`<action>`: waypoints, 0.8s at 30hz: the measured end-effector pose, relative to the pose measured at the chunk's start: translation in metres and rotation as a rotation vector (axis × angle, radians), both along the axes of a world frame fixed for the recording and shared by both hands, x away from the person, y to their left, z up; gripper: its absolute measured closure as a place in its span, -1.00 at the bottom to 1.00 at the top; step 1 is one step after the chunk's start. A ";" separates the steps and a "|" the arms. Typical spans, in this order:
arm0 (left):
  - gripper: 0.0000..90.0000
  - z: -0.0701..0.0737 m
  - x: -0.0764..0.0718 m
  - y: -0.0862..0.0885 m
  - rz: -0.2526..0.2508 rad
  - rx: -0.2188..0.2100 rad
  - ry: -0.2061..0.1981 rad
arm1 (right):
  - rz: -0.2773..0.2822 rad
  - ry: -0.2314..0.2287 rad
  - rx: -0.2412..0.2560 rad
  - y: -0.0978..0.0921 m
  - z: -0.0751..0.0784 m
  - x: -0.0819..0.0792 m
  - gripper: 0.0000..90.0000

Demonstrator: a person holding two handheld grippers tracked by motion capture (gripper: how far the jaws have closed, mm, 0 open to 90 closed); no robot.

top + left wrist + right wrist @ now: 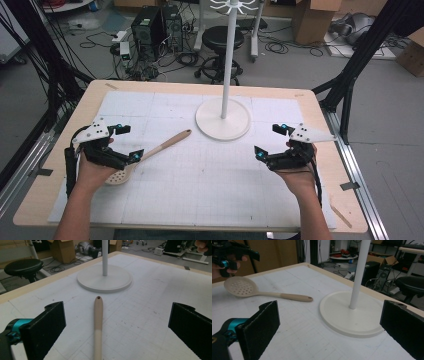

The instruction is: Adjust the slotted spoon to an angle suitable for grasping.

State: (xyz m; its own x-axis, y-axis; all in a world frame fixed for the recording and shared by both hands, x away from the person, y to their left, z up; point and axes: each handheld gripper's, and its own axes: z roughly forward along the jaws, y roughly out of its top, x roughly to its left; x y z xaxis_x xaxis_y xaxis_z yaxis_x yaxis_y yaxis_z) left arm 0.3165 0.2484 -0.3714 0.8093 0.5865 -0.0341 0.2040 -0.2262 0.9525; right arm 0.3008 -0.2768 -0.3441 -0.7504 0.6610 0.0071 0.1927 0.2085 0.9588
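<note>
Slotted spoon (150,156) handling is the work in hand, and the items are listed from largest to smallest.

Desk (60,200): a pale wooden top covered by a white gridded mat (210,190). All working items rest on the mat.

Rack stand (223,119): a white round base with an upright pole, set toward the far edge of the desk, near its middle. Its base sits just beyond the spoon's handle tip, apart from it.

Slotted spoon: it lies flat on the mat in the left half of the desk. Its long axis runs diagonally. The perforated bowl points toward the near left corner; the handle tip, with its hanging hole, points toward the rack stand.

Left tongs (127,142): spread wide, holding nothing. They hover directly over the bowl end of the spoon. In the left gripper view the handle (98,325) runs straight ahead between the two jaws, aligned with the line of approach.

Right tongs (270,141): spread wide, holding nothing. They hover over the right half of the desk, well apart from the spoon.

Assessment: the left hand is clearly the nearer. The coming grasp likely calls for a lowering move with the jaws straddling the handle across its width.
</note>
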 end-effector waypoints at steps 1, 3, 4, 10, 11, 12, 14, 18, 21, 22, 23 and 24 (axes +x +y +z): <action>-0.96 0.000 0.000 0.000 0.000 0.000 0.000 | 0.002 -0.003 0.000 0.000 0.000 0.001 -0.97; -0.96 -0.001 0.001 0.002 0.009 -0.001 0.006 | 0.001 0.001 0.001 -0.001 -0.001 0.001 -0.97; -0.96 -0.001 0.002 0.002 0.008 0.004 0.008 | -0.003 0.005 0.001 -0.001 -0.001 0.001 -0.97; -0.96 0.000 0.000 0.000 0.000 0.011 0.008 | -0.002 -0.004 -0.019 0.002 0.001 -0.002 -0.97; -0.96 0.000 0.000 -0.001 -0.001 0.017 0.012 | 0.000 -0.013 -0.032 0.003 0.002 -0.003 -0.97; -0.96 0.001 0.002 -0.003 -0.001 0.023 0.018 | -0.002 -0.015 -0.031 0.002 0.003 -0.004 -0.97; -0.96 0.003 0.003 -0.004 -0.004 0.026 0.017 | -0.003 -0.017 -0.027 0.002 0.003 -0.004 -0.97; -0.96 0.009 0.006 -0.007 -0.011 0.014 0.006 | -0.006 -0.012 -0.033 0.001 0.002 -0.004 -0.97; -0.96 0.010 0.011 -0.011 -0.005 0.029 0.015 | -0.006 -0.004 -0.032 0.001 0.001 -0.003 -0.97; -0.96 0.011 0.013 -0.012 -0.005 0.033 0.022 | -0.004 -0.006 -0.035 0.001 0.001 -0.003 -0.97; -0.96 0.012 0.015 -0.014 -0.003 0.042 0.027 | -0.003 -0.006 -0.033 0.001 0.001 -0.003 -0.97; -0.96 0.014 0.017 -0.016 -0.002 0.052 0.026 | -0.003 -0.010 -0.035 0.001 0.001 -0.003 -0.97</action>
State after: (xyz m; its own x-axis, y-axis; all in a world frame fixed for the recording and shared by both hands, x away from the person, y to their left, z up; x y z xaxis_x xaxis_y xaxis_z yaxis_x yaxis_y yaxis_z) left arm 0.3339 0.2324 -0.3576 0.8099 0.5861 -0.0241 0.2275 -0.2759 0.9339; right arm 0.2977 -0.2756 -0.3430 -0.7484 0.6628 -0.0233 0.1842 0.2415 0.9528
